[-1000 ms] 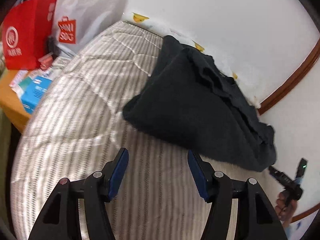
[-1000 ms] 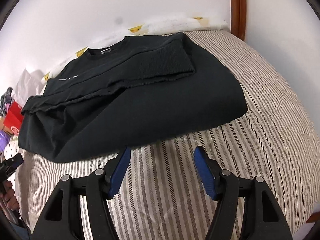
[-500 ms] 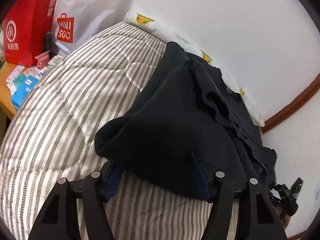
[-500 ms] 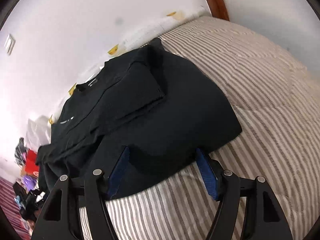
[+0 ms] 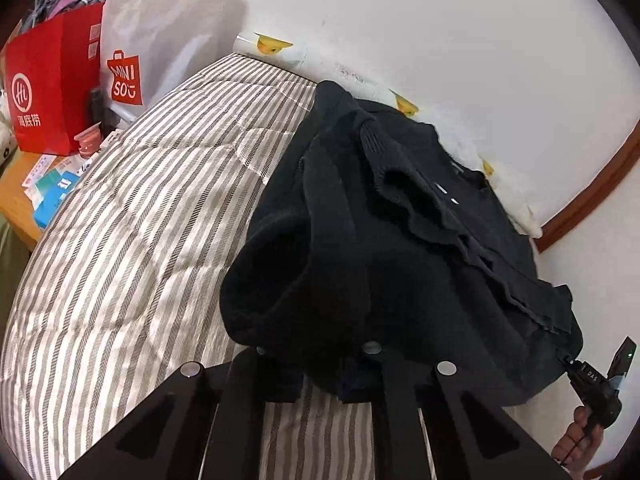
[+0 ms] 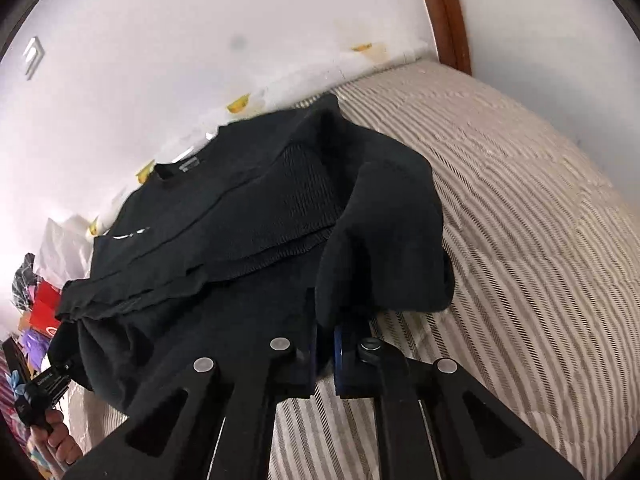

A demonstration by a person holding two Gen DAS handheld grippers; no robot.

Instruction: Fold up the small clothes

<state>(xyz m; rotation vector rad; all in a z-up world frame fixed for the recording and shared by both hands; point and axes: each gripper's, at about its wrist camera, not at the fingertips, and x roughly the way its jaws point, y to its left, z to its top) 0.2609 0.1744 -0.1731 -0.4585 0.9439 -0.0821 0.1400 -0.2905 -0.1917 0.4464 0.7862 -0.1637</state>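
Note:
A black sweater (image 5: pixel 400 248) lies on the striped bed, its sleeves folded across the body and its neck toward the wall. My left gripper (image 5: pixel 320 368) is shut on the sweater's near hem corner, which bunches up over the fingers and hides them. The sweater also shows in the right wrist view (image 6: pixel 224 240). My right gripper (image 6: pixel 325 356) is shut on the other hem corner, and the cloth rises in a fold above its blue pads (image 6: pixel 338 356). Each view shows the other hand-held gripper at its edge.
The striped bed cover (image 5: pixel 132 240) spreads left; it also shows in the right wrist view (image 6: pixel 540 260). A red bag (image 5: pixel 52 80) and a white Miniso bag (image 5: pixel 160 40) stand by a cluttered side table (image 5: pixel 24 204). The white wall and a wooden frame (image 6: pixel 444 12) lie behind.
Both grippers moved forward to the sweater's near hem, closed on its two corners, and lifted the hem so the cloth bunches above the fingers.

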